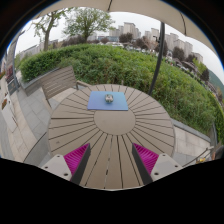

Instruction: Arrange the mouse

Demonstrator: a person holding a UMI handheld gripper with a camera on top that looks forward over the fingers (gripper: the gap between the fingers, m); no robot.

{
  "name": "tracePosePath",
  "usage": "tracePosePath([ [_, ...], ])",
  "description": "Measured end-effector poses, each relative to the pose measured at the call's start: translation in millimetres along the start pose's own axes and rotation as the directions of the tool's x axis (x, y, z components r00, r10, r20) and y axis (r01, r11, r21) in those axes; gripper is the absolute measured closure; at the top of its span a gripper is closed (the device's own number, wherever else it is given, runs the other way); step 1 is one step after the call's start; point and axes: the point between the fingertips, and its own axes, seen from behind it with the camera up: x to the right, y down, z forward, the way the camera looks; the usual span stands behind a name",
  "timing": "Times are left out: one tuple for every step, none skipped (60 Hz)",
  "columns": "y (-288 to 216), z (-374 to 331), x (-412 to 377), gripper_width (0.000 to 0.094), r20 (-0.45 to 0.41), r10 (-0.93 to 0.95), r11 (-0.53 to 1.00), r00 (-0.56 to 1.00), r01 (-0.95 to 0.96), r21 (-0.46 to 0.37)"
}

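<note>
A small grey mouse (pixel 109 98) lies on a blue mouse mat (pixel 107 101) at the far side of a round slatted wooden table (pixel 110 130). My gripper (pixel 111 160) hangs above the table's near part, well short of the mat. Its fingers (pixel 77 158) with magenta pads stand wide apart, and only bare table slats show between them.
A wooden bench (pixel 57 84) stands to the left behind the table. A parasol pole (pixel 158 60) rises at the right behind it. A green hedge (pixel 100 62) and buildings lie beyond. Paved ground (pixel 25 120) runs along the left.
</note>
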Motion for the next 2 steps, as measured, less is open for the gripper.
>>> tracePosePath([
  [-1.7,-1.0,-0.3,0.008,0.002,0.0,1.0,1.0,0.0,0.006],
  [-2.5,-2.5,-0.9,0.0082,0.002,0.001,1.0,1.0,-0.001,0.01],
])
